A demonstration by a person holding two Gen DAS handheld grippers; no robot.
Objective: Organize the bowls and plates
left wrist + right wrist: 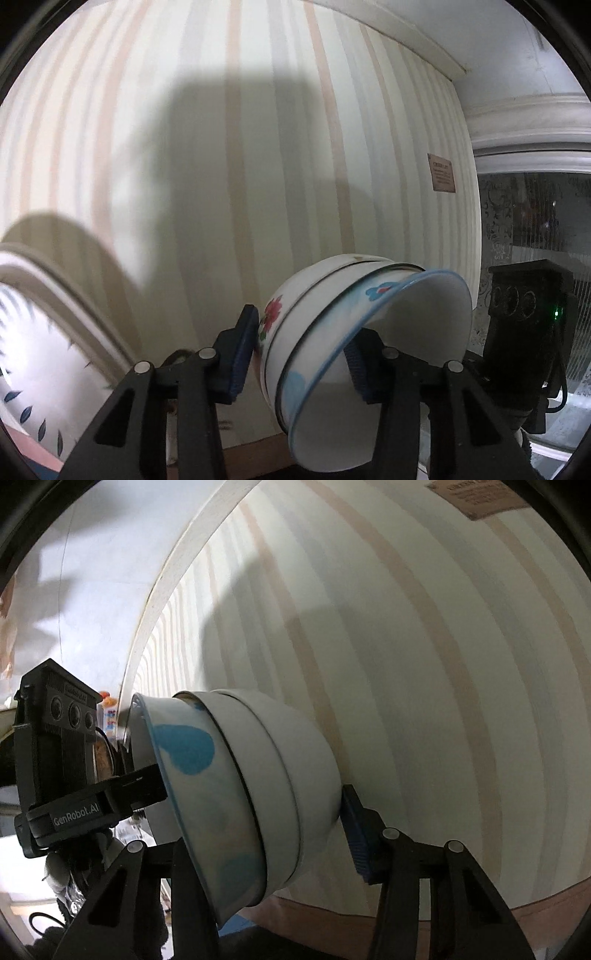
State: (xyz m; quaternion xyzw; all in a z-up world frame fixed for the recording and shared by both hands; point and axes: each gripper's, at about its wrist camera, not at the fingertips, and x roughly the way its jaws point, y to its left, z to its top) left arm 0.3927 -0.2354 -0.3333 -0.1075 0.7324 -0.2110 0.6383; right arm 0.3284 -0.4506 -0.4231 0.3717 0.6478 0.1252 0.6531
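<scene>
A nested stack of bowls [332,350] is held on its side in the air between both grippers. The innermost bowl has a blue rim and blue marks; an outer one has a red flower. My left gripper [301,356] is shut on the stack, one pad on the outer base, the other inside the blue-rimmed bowl. In the right wrist view the same stack of bowls [243,794] fills the centre. My right gripper [258,830] is shut on it; its right pad presses the outer bowl's base, its left finger is hidden behind the stack.
A striped wall [240,166] stands close ahead. A white plate with blue leaf marks [33,369] leans at the lower left. A brown table edge [535,904] shows low. The other gripper's body [524,332] is at the right.
</scene>
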